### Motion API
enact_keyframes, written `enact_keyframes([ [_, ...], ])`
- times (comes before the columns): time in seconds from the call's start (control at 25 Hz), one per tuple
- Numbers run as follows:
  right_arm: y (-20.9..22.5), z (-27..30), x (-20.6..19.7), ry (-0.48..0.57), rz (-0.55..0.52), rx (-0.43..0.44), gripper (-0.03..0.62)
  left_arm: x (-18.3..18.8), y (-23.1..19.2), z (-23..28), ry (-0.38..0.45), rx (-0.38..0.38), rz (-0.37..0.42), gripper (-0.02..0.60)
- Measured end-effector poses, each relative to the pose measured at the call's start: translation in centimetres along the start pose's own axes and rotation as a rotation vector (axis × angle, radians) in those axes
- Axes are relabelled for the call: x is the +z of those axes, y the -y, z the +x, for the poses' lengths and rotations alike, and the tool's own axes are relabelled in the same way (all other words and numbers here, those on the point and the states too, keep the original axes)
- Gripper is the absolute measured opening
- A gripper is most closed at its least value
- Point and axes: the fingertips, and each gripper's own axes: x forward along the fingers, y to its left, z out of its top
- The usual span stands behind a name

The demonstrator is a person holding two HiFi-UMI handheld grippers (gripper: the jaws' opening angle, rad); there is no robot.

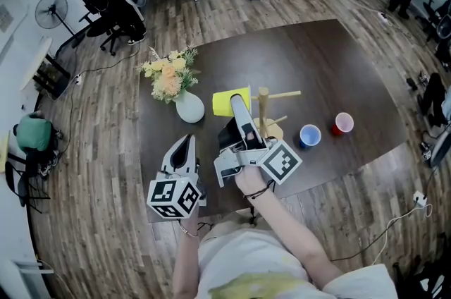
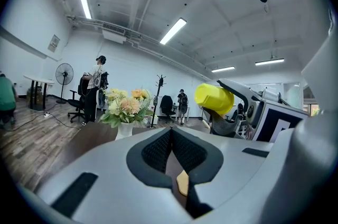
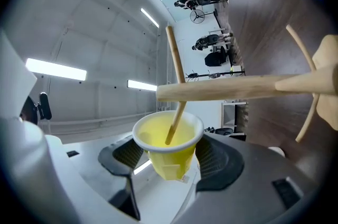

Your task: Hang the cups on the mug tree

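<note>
My right gripper point(image 1: 237, 106) is shut on a yellow cup point(image 1: 231, 101), held on its side just left of the wooden mug tree point(image 1: 263, 107). In the right gripper view the yellow cup point(image 3: 168, 146) sits between the pads with its mouth facing out, and a thin peg point(image 3: 177, 70) of the tree reaches into it. The tree's trunk point(image 3: 237, 86) crosses just past the rim. A blue cup point(image 1: 309, 135) and a red cup point(image 1: 343, 123) stand upright on the table right of the tree. My left gripper point(image 1: 184, 144) hovers at the near edge, shut and empty.
A white vase of flowers point(image 1: 189, 107) stands on the dark table point(image 1: 338, 65) left of the yellow cup. The tree's other pegs point(image 1: 285, 94) stick out to the right. Office chairs, a fan and people are far off on the wooden floor.
</note>
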Motion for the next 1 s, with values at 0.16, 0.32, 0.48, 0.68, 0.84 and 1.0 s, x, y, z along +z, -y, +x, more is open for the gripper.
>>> enact_keyframes([
  [0.16,0.4,-0.2,0.1,0.023,0.077,0.002,0.296,-0.2,-0.2,-0.1,-0.004,0.008,-0.004,0.023],
  [0.32,0.6,-0.4,0.3,0.048,0.140,0.010,0.302,-0.3,-0.2,-0.2,-0.005,0.016,-0.006,0.023],
  [0.48,0.7,-0.6,0.5,0.064,0.176,0.012,0.313,-0.4,-0.3,-0.3,-0.008,0.020,-0.008,0.023],
  [0.68,1.2,-0.7,0.5,0.091,0.235,0.016,0.333,-0.5,-0.6,-0.3,-0.011,0.028,-0.010,0.023],
  [0.84,1.4,-0.6,0.2,0.079,0.259,0.018,0.353,-0.5,-0.8,-0.3,-0.011,0.033,-0.009,0.023],
  [1.0,1.8,-0.6,-0.3,0.061,0.286,0.009,0.365,-0.4,-0.7,-0.2,-0.009,0.037,-0.009,0.023],
])
